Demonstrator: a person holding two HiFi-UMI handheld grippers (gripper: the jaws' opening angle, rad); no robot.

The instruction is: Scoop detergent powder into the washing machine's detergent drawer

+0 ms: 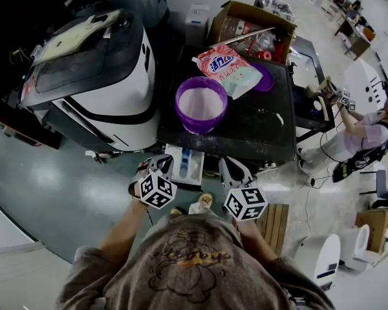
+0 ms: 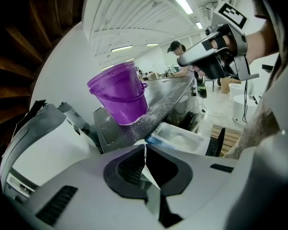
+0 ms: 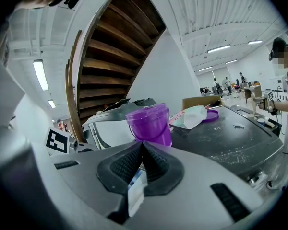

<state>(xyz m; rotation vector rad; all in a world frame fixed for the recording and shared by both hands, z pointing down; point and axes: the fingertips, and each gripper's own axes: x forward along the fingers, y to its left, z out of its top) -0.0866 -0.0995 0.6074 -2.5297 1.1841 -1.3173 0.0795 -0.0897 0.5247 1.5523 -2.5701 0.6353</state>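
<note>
A purple bucket (image 1: 200, 103) holding white powder stands on the black washer top (image 1: 258, 128), near its front left. Behind it lie a pink-and-white detergent bag (image 1: 229, 70) and the purple lid (image 1: 266, 77). The white detergent drawer (image 1: 184, 165) is pulled out below the front edge. My left gripper (image 1: 160, 163) hovers just left of the drawer and my right gripper (image 1: 236, 168) just right of it. Both are shut and hold nothing. The bucket (image 2: 119, 98) and drawer (image 2: 180, 138) lie beyond the left gripper (image 2: 145, 150). The bucket (image 3: 150, 123) stands right ahead of the right gripper (image 3: 142, 147).
A white-and-black machine (image 1: 97, 76) stands to the left of the washer. An open cardboard box (image 1: 252, 24) sits behind it. A person (image 1: 362, 134) with grippers works at the right. A wooden pallet (image 1: 275, 221) lies on the floor by my right side.
</note>
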